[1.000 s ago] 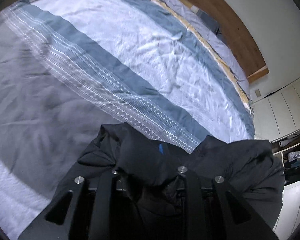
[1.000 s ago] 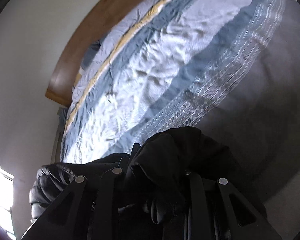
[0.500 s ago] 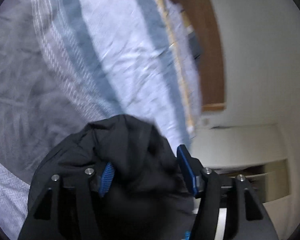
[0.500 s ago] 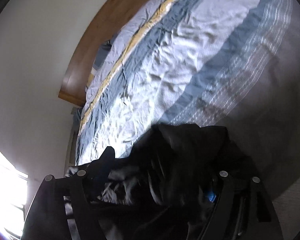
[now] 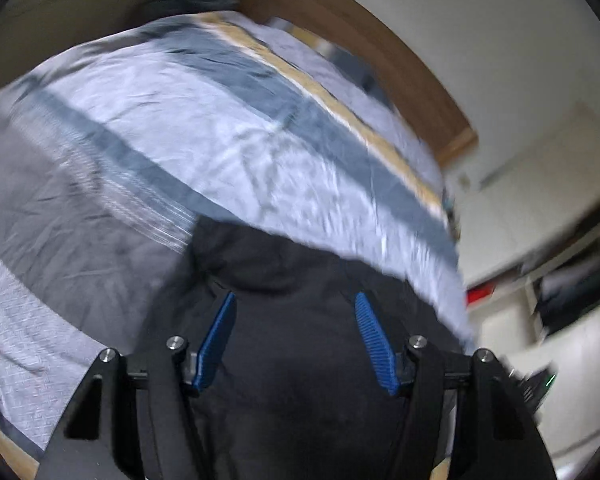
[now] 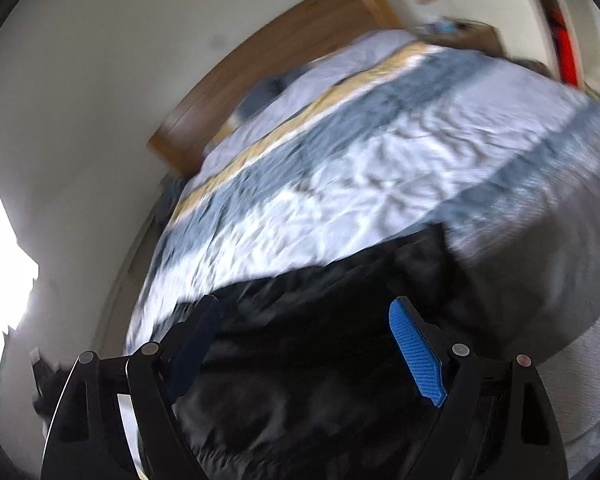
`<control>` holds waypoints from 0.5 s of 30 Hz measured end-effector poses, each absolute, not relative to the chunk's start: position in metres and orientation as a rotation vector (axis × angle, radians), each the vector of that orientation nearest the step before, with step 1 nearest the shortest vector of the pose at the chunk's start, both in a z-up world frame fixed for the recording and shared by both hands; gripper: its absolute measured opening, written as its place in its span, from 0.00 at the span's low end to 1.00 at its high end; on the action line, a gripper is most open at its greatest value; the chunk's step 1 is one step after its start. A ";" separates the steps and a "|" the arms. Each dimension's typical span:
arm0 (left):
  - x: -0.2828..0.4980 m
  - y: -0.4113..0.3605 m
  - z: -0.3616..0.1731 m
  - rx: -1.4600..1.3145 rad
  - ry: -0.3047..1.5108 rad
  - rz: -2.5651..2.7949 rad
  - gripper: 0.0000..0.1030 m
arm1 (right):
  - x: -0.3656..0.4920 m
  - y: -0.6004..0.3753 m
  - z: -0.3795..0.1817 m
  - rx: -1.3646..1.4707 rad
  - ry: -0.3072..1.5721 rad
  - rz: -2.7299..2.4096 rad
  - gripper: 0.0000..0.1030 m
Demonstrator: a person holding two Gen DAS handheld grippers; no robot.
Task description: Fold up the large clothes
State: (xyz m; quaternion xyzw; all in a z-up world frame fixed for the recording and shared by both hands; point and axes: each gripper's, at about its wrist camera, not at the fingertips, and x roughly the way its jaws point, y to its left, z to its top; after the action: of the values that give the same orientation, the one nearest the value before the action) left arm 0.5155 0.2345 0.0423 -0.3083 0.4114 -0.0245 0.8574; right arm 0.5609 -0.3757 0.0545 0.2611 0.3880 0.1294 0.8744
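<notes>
Jacket (image 5: 300,344), black and padded, lies on the near part of the bed directly below both of our grippers. In the right wrist view its long axis runs from lower left to upper right (image 6: 320,320); in the left wrist view it narrows to a rounded end pointing away from us toward the headboard. Our left gripper (image 5: 296,320) has its blue pads (image 5: 216,336) spread apart above the dark cloth, gripping nothing. Our right gripper (image 6: 304,344) likewise stands spread, one blue pad (image 6: 418,356) bright, the other in shadow. Jacket's near edge is cut off by the gripper bodies. Beyond it we list a striped bedspread (image 5: 240,132), grey, pale blue and tan, then a wooden headboard (image 5: 340,20) against a white wall (image 6: 100,80). Both views are motion-blurred; jacket details are indistinct.
</notes>
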 end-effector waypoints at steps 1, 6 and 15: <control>0.519 0.216 0.038 -0.609 0.882 -0.067 0.58 | 0.559 -0.360 0.054 0.503 0.818 0.289 0.83; 0.541 0.128 0.015 -0.402 0.922 -0.119 0.59 | 0.556 -0.282 0.043 0.290 0.842 0.386 0.83; 0.600 0.066 -0.029 -0.169 0.932 -0.003 0.59 | 0.599 -0.227 -0.009 0.115 0.917 0.397 0.83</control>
State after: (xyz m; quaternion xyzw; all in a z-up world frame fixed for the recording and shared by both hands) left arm 0.6005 0.0664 -0.0287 -0.0816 0.4488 -0.0013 0.8899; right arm 0.5987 -0.2271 -0.0091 0.0551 0.4392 0.1902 0.8763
